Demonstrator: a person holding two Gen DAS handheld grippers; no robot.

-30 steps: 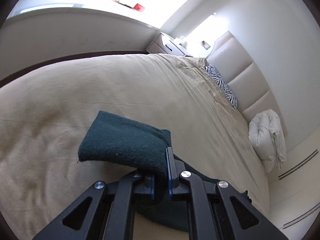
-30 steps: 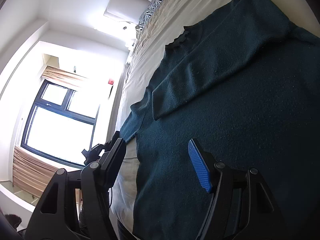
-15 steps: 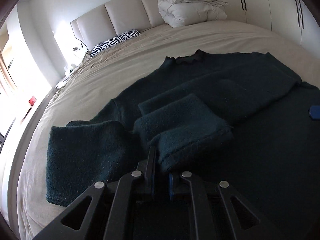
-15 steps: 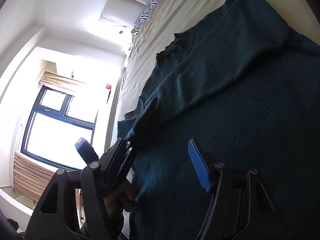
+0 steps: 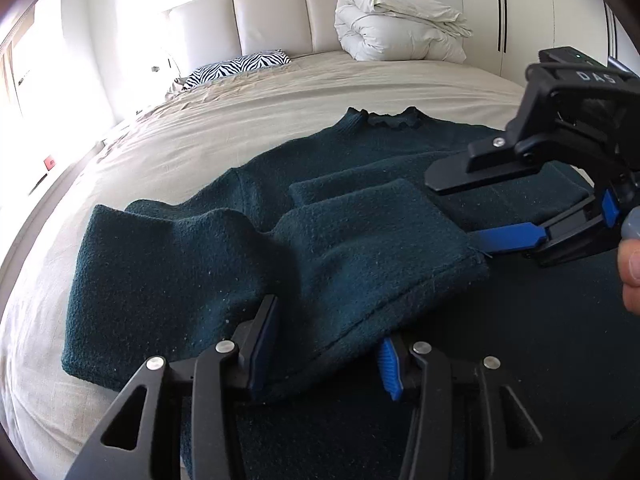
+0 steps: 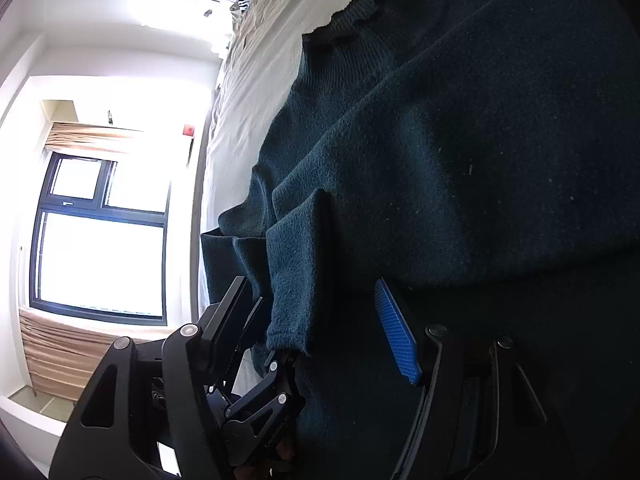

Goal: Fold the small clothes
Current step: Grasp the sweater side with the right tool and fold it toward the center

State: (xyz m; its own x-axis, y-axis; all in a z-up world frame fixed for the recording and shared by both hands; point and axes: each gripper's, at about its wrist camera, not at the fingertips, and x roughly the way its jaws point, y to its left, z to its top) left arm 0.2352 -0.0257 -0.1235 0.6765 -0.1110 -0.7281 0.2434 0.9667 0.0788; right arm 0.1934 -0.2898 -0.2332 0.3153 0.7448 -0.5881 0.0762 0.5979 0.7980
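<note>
A dark teal knit sweater (image 5: 360, 152) lies flat on the beige bed, its frilled collar toward the headboard. Its left sleeve (image 5: 368, 240) is folded in over the body, the cuff lying loose. My left gripper (image 5: 326, 344) is open, its jaws standing to either side of the sleeve's near edge. My right gripper (image 5: 476, 208) is open just right of the cuff, low over the sweater. In the right wrist view the sweater (image 6: 460, 140) fills the frame, the cuff (image 6: 296, 280) hangs between my right gripper's (image 6: 316, 328) jaws, and the left gripper (image 6: 248, 400) shows below it.
The bed sheet (image 5: 260, 120) stretches left and back. A folded white duvet (image 5: 396, 24) and a zebra-print pillow (image 5: 240, 68) lie at the padded headboard (image 5: 272, 16). A bright window (image 6: 100, 240) stands beyond the bed's left side.
My left gripper carried the sleeve in from the bed's left side over the sweater body, then opened and let it go. My right gripper moved closer to the cuff.
</note>
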